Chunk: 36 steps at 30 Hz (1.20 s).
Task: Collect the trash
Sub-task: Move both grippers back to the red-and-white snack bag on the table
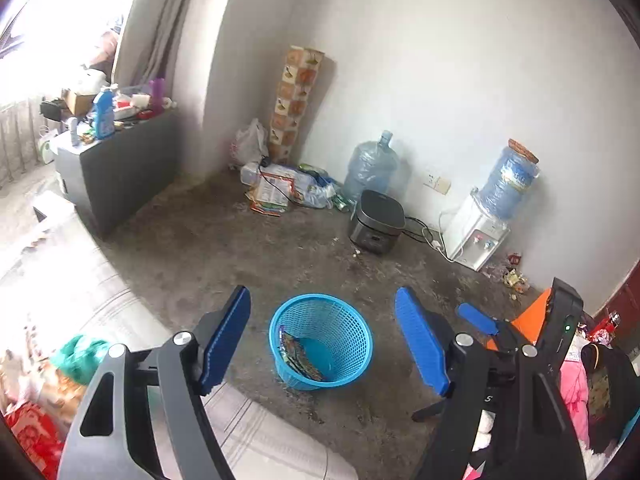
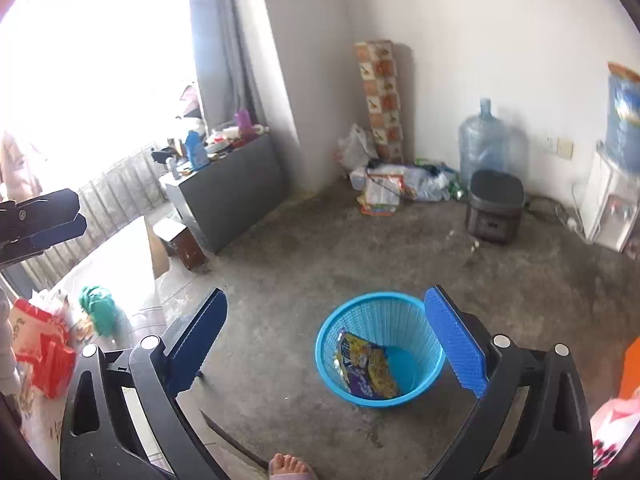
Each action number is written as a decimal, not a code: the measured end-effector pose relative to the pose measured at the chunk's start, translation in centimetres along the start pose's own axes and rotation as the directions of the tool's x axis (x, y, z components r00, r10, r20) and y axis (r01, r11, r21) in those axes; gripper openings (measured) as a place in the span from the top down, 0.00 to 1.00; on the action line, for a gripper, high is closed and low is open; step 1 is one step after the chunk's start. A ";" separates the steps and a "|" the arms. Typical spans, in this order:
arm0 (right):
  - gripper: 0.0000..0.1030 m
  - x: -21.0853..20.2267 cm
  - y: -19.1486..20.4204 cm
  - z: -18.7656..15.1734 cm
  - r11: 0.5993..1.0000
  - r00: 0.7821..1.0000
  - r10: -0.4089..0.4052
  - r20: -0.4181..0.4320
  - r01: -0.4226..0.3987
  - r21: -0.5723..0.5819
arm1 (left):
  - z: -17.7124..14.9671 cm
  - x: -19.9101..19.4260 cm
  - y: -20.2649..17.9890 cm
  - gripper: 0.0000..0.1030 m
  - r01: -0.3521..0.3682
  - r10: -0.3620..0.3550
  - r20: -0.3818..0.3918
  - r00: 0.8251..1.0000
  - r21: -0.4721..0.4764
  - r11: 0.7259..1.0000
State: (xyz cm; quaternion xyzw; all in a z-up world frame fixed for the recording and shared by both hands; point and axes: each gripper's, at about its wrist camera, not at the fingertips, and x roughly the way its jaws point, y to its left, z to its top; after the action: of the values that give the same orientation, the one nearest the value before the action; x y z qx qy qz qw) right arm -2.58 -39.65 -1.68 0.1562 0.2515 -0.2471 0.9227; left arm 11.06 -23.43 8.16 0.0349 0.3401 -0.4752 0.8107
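Note:
A blue mesh basket [image 1: 362, 344] [image 2: 416, 344] stands on the concrete floor below both grippers. A colourful snack wrapper [image 1: 298, 356] [image 2: 368, 364] lies inside it. My left gripper [image 1: 324, 340] hangs above the basket, jaws wide apart with nothing between the blue pads. My right gripper [image 2: 328, 340] is also open and empty above it. One blue pad [image 1: 476, 318] of the right gripper shows at the right of the left wrist view, and the left gripper [image 2: 78, 214] shows side-on at the far left of the right wrist view. Wrappers and bags [image 1: 280, 188] [image 2: 384, 188] lie piled in the far corner.
A black rice cooker [image 1: 376, 220], a water jug [image 1: 370, 168] and a white water dispenser [image 1: 480, 236] stand along the far wall, with small litter [image 1: 510, 278] beside the dispenser. A dark cabinet [image 2: 236, 184] stands left. A person's bare foot [image 2: 288, 466] is at the bottom edge.

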 end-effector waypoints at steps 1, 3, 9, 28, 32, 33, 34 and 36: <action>0.08 -0.7 0.8 0.1 0.999 1.000 0.006 0.015 -0.006 -0.034 | -0.5 -1.9 0.1 0.29 -0.017 0.018 0.019 1.000 -0.005 1.000; 0.08 -1.8 2.6 0.2 0.994 0.999 0.030 0.032 -0.026 -0.102 | -2.0 -5.8 0.9 0.29 -0.058 0.059 0.058 0.997 -0.009 0.998; 0.08 -3.9 7.6 -0.3 0.951 0.977 0.209 0.040 -0.194 -0.242 | -8.0 -15.5 3.6 0.29 -0.272 0.276 0.088 0.957 -0.049 0.961; 0.21 -1.5 16.8 0.2 0.860 0.880 0.446 -0.163 -0.471 -0.196 | -12.9 -20.7 9.5 0.45 -0.556 0.566 0.121 0.816 -0.105 0.824; 0.26 0.7 17.4 0.1 0.857 0.867 0.444 -0.226 -0.485 -0.175 | -13.4 -20.5 10.5 0.51 -0.551 0.565 0.094 0.820 -0.139 0.823; 0.27 1.3 17.5 0.0 0.855 0.861 0.447 -0.243 -0.491 -0.168 | -13.7 -20.5 10.7 0.52 -0.543 0.557 0.087 0.826 -0.147 0.827; 0.27 1.8 17.7 0.0 0.853 0.855 0.450 -0.259 -0.497 -0.160 | -14.1 -20.5 10.7 0.53 -0.534 0.549 0.083 0.832 -0.151 0.832; 0.27 3.0 18.1 0.2 0.853 0.846 0.450 -0.284 -0.502 -0.143 | -15.0 -20.5 10.6 0.54 -0.518 0.531 0.072 0.844 -0.148 0.843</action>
State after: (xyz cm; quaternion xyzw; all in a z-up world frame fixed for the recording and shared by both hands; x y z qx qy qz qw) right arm 9.40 -25.84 -0.15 0.1434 0.3391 0.0398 0.9289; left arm 5.17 3.34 5.81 0.0504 0.3009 -0.2146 0.9278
